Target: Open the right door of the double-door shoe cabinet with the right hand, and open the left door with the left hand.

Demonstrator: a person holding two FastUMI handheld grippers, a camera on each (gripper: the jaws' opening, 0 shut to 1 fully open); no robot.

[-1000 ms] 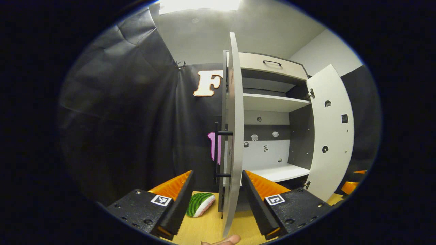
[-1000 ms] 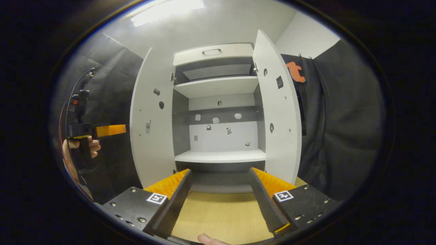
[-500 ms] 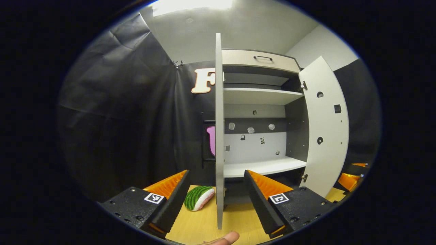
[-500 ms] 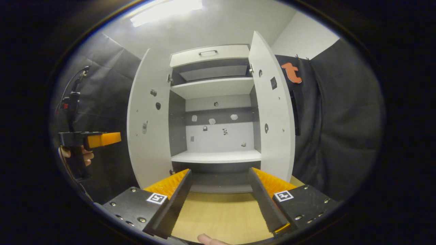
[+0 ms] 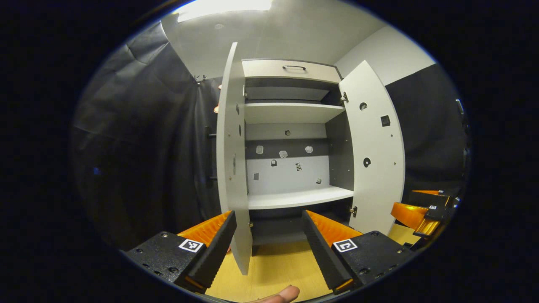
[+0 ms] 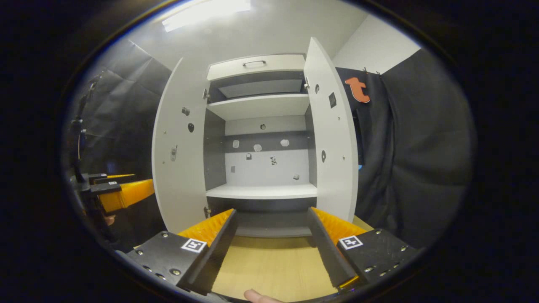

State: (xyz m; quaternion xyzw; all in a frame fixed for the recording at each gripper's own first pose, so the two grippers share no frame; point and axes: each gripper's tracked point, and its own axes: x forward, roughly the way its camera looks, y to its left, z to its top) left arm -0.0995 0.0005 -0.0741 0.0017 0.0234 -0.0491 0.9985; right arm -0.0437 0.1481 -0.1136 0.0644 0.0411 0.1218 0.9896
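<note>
White laminate cabinet (image 6: 261,191) ahead with left door (image 5: 230,168) and right door (image 6: 332,143) swung open, left gripper (image 5: 269,240) spread wide astride left door's edge, right gripper (image 6: 271,240) spread, empty, ribbed pads (image 6: 208,227), wood-grain table (image 6: 273,265).

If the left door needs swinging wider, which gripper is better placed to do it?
Left. In the left gripper view the left door stands edge-on right at the open left gripper. The right gripper, also open, faces the cabinet's middle shelf, with both doors off to its sides.
</note>
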